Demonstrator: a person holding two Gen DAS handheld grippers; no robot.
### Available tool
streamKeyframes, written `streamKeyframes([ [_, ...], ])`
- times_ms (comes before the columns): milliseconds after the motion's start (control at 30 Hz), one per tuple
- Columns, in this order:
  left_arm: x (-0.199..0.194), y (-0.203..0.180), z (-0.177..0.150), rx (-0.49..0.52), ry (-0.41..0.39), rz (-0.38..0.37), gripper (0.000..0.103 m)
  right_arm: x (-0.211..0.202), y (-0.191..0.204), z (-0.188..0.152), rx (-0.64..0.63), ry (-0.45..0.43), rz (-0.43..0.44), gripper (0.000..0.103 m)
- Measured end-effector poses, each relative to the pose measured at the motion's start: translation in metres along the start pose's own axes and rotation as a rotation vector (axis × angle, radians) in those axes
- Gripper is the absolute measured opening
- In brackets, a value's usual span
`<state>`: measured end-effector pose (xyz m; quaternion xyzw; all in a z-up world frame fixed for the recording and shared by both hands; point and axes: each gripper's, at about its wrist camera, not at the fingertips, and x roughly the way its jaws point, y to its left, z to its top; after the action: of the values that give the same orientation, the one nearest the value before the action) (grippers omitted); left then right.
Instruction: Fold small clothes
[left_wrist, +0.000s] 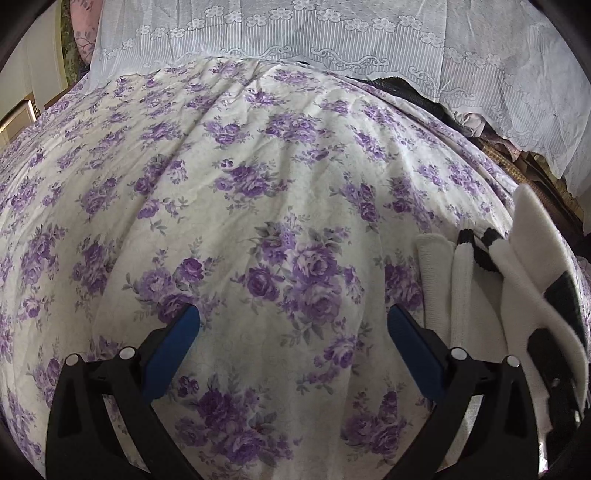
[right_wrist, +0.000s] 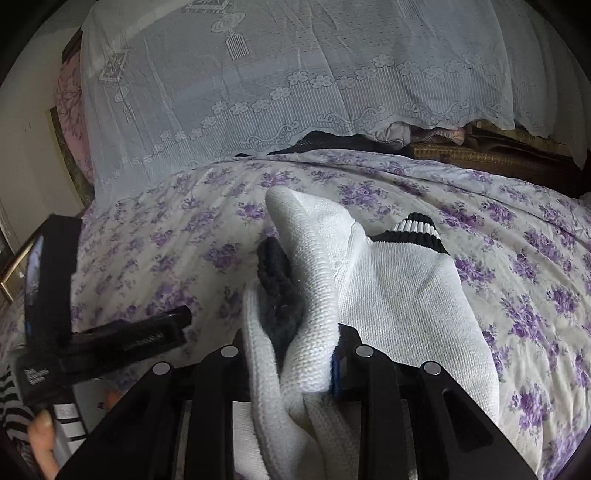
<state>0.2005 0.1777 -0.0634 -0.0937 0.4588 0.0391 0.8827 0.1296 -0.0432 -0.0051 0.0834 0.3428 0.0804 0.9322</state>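
Right wrist view: right tongs (right_wrist: 295, 354) clamped on white socks (right_wrist: 399, 291), lower centre.
Left tongs (left_wrist: 293, 332): apart, empty.
Tip: lay flat on bed (left_wrist: 258, 166), keep cuffs aligned.

This is a bedroom in someone's home: a bed spread with a cream sheet (left_wrist: 258, 177) printed in purple roses fills nearly everything in front of me. Behind it a white lace cloth (right_wrist: 295, 92) with flower borders hangs over a heap of stored things, where folded fabrics and a woven wicker basket (right_wrist: 461, 151) peek out from under its scalloped edge. White socks (right_wrist: 388, 280) with black-striped cuffs lie on the bed, plain household laundry.
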Motion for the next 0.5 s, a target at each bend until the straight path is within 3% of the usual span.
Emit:
streamKeyframes([
  [167,0.0,0.001,0.0,0.002,-0.003,0.003,0.099,0.014,0.018,-0.015,-0.095,0.029,-0.04,0.028],
  [233,0.001,0.001,0.0,0.008,-0.003,0.007,0.099,0.023,0.036,-0.027,-0.232,0.052,-0.093,0.039],
  [267,0.001,0.0,0.0,0.012,-0.003,0.01,0.099,0.021,0.043,-0.032,-0.272,0.041,-0.098,0.051],
  [300,0.001,-0.001,-0.001,0.016,-0.002,0.011,0.099,0.019,0.048,-0.036,-0.303,0.046,-0.086,0.063],
  [333,0.002,-0.001,-0.001,0.017,-0.003,0.011,0.099,0.016,0.051,-0.038,-0.319,0.05,-0.065,0.066],
  [433,0.002,-0.001,-0.001,0.016,-0.002,0.01,0.099,-0.002,0.048,-0.043,-0.331,0.027,-0.016,0.067],
  [500,0.002,0.0,0.001,0.01,-0.002,0.005,0.099,-0.023,0.039,-0.046,-0.322,0.0,0.066,0.066],
])
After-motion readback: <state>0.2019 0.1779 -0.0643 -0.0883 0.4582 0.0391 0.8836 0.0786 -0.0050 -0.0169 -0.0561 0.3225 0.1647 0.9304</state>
